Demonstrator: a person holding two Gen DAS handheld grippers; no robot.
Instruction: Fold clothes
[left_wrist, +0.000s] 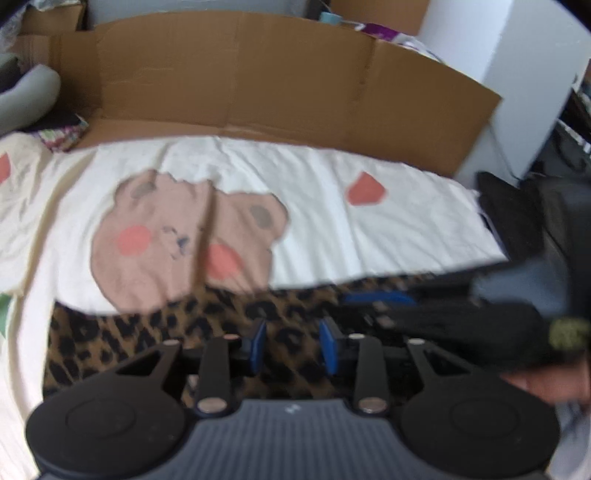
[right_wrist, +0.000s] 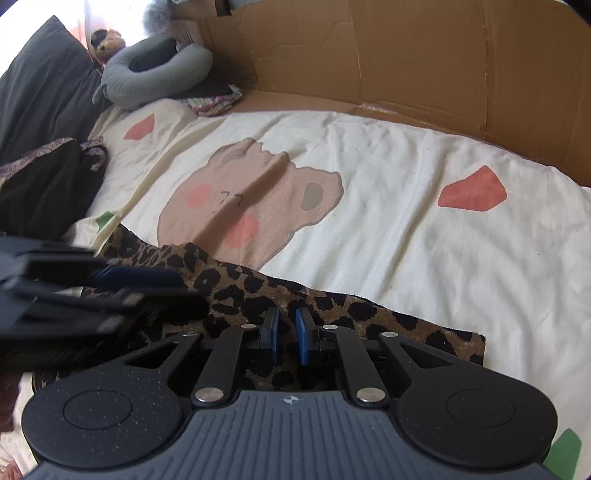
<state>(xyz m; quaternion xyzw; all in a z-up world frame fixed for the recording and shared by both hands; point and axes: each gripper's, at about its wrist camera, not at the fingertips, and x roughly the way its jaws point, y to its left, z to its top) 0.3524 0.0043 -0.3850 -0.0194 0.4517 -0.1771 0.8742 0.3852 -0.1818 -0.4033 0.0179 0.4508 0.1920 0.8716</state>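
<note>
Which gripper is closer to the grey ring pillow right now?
Left. The left gripper sits toward the grey ring pillow side of the leopard garment; the right gripper is farther along it, away from the pillow.

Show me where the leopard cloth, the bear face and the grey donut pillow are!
Leopard-print brown cloth (right_wrist: 369, 314): right wrist view, on its flat middle.
Pink bear face printed on the cream sheet (right_wrist: 258, 192): right wrist view, between its cheeks.
Grey ring-shaped pillow (right_wrist: 147, 85): right wrist view, front rim.

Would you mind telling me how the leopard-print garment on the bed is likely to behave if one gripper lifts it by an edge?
The leopard-print fabric garment lies flat with soft ripples, so it will probably drape limply. It looks thin, likely light. On the cream bear-print bedsheet it may drag rather than slide freely.
</note>
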